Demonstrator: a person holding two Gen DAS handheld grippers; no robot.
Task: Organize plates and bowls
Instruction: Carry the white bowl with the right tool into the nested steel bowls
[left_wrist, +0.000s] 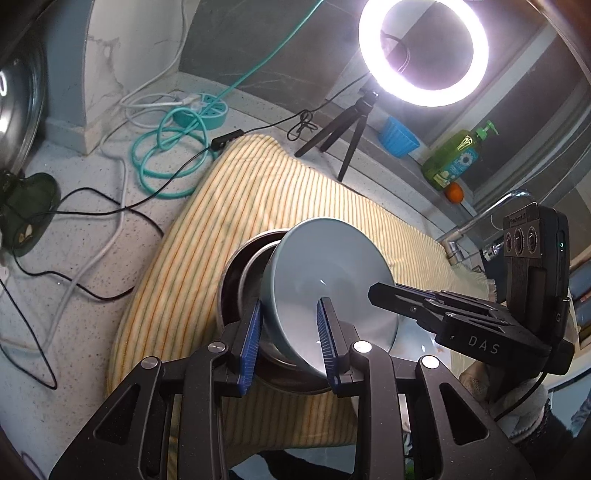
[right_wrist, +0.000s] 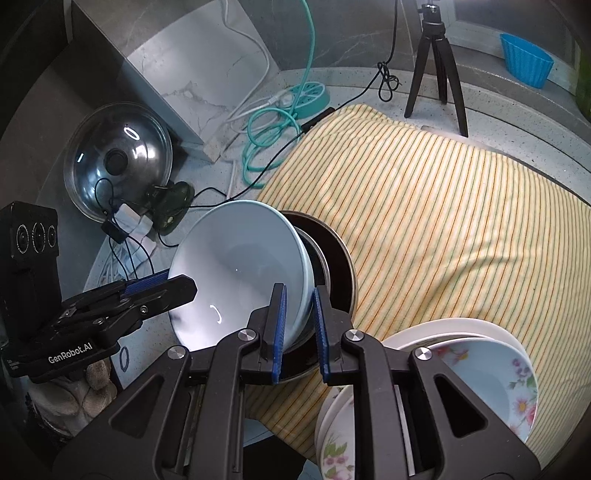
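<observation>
Speckled kitchen surface (right_wrist: 354, 81) under a striped towel (right_wrist: 443, 206): flowered plates (right_wrist: 517, 387) sit stacked, while both grippers, left (left_wrist: 290, 334) and right (right_wrist: 297, 328), pinch a tilted blue bowl (right_wrist: 236, 266) over the metal bowl (right_wrist: 338, 266); nesting appears unfinished.

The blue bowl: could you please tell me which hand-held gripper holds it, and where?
Both grip the blue bowl by its rim: the left hand-held gripper on one side, the right hand-held gripper on the opposite side.
</observation>
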